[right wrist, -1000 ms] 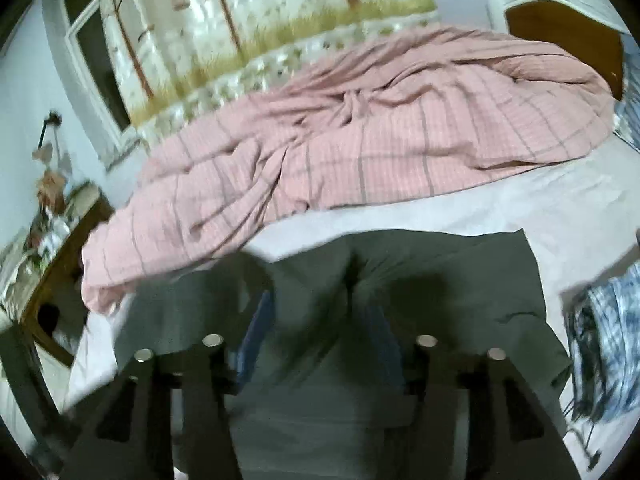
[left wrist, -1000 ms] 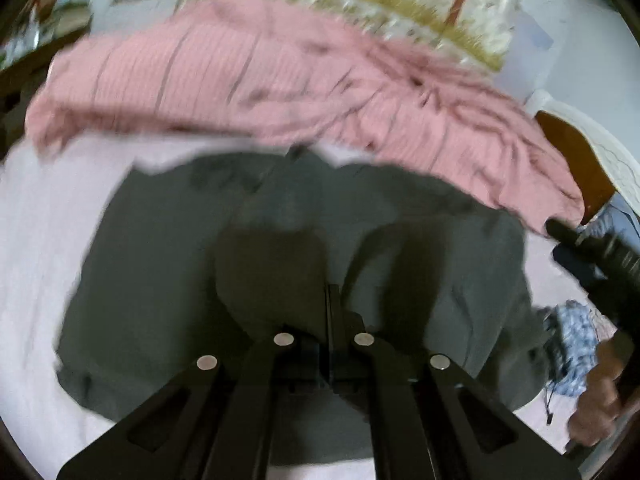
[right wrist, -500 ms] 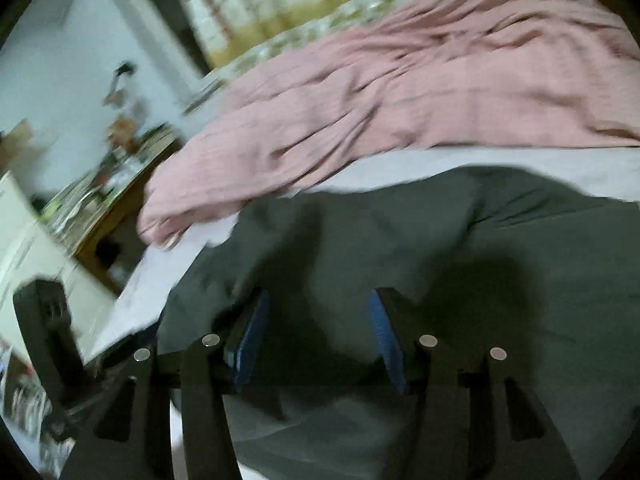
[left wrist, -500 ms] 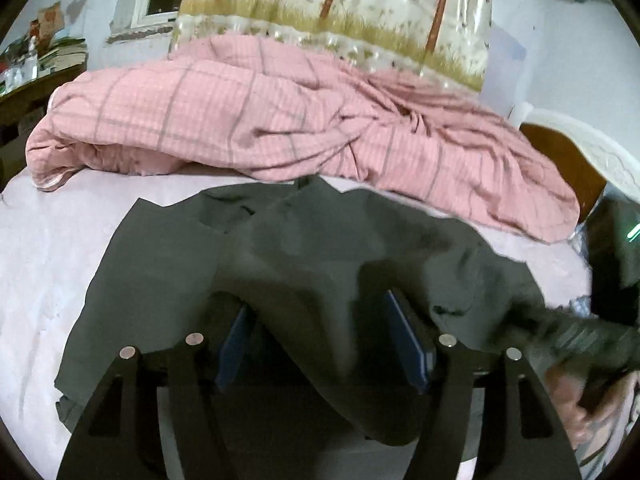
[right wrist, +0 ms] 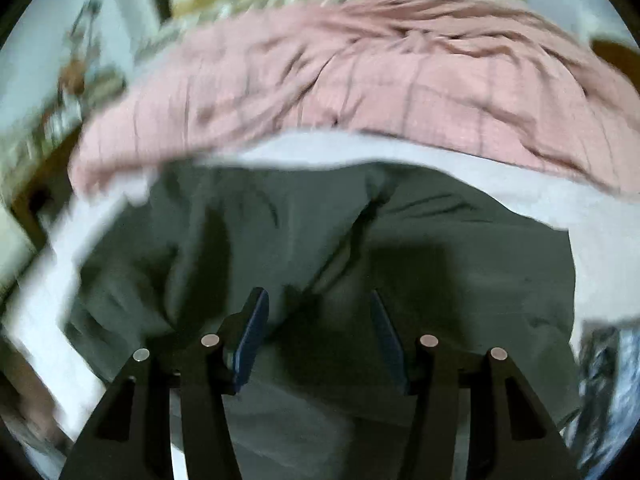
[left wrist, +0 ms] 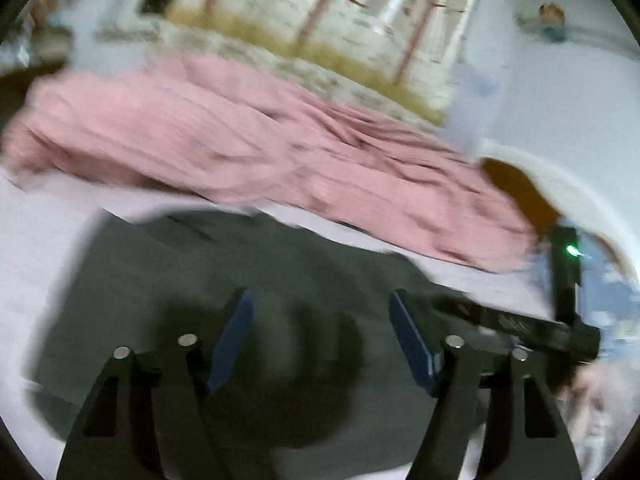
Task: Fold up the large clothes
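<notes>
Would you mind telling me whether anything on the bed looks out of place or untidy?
The pink checked quilt lies bunched in a crumpled heap along the far side of the bed, not spread flat. The dark green garment in front of it has wrinkles and a raised crease near its middle.

Pink quilt, tree-print curtain, white sheet

Tree-print curtain, white wall

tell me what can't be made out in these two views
- Dark garment: near edge hidden behind the left gripper; left wrist view.
- Right gripper: whether its pads pinch cloth; shadow, right wrist view.
- Shelf items: motion blur.
- Patterned cloth: cut off by the edge.
</notes>
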A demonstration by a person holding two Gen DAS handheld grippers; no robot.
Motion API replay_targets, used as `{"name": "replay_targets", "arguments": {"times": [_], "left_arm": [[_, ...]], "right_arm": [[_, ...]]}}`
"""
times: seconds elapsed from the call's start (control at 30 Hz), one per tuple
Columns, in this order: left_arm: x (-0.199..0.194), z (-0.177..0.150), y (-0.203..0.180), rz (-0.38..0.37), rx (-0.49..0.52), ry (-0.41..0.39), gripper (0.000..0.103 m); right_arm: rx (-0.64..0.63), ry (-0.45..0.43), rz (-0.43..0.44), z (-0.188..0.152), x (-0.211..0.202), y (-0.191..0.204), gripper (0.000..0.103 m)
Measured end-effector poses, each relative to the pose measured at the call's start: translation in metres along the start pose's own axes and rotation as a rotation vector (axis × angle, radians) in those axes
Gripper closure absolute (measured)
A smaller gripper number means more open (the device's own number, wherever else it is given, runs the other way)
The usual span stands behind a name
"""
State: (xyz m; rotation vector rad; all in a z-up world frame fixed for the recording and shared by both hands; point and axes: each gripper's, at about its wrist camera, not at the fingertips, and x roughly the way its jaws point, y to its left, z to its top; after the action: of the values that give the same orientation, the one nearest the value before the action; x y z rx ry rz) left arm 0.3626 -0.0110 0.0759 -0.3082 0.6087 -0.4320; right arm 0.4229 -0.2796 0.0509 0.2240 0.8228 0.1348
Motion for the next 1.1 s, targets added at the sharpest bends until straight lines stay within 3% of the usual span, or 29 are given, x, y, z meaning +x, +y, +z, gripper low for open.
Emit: {"name": "replay_targets", "arguments": {"times": [0.13,0.23,0.33,0.4,0.47,0.57,0.67,0.8,0.9,1.03,1.1], "left_arm": [[0.036,-0.015,-0.002,0.112,0.002,0.074,0.062],[0.058,-0.030,0.000,-0.018,-0.023,0.156,0.079],[0.073,-0.039,-0.016,-0.015,0.036,0.260,0.079],[0.083,-0.048,-0.018,-0.005,0.014,0.319,0.079],[0.094,-0.055,-0.010,0.012,-0.007,0.370,0.079],[0.095,-0.056,-0.006,0.015,-0.004,0.372,0.076],[0.077,-0.047,-0.006,-0.005,-0.003,0.313,0.075],[0.038,-0.024,-0.003,0.063,0.023,0.152,0.043],[0.021,-0.013,0.014,0.169,-0.009,0.074,0.036],[0.035,-0.013,0.048,0.246,-0.077,0.110,0.035],[0.054,-0.021,0.052,0.311,-0.023,0.155,0.034]], "right_arm": [[0.052,-0.098,-0.037,0.006,-0.026,-0.007,0.048],[0.066,-0.138,-0.007,0.010,-0.040,-0.007,0.048],[0.019,-0.136,-0.024,0.009,-0.045,0.003,0.047],[-0.007,-0.123,-0.059,0.007,-0.042,0.009,0.046],[-0.019,-0.094,-0.037,0.004,-0.036,0.014,0.044],[-0.016,-0.036,0.050,0.000,-0.017,0.019,0.044],[-0.007,-0.019,0.054,-0.006,0.006,0.024,0.044],[-0.008,-0.054,-0.046,-0.014,0.030,0.025,0.044],[0.000,-0.033,0.037,-0.016,0.041,0.022,0.044],[0.091,0.055,0.141,-0.021,0.068,0.007,0.044],[0.129,0.065,0.155,-0.025,0.077,0.001,0.044]]}}
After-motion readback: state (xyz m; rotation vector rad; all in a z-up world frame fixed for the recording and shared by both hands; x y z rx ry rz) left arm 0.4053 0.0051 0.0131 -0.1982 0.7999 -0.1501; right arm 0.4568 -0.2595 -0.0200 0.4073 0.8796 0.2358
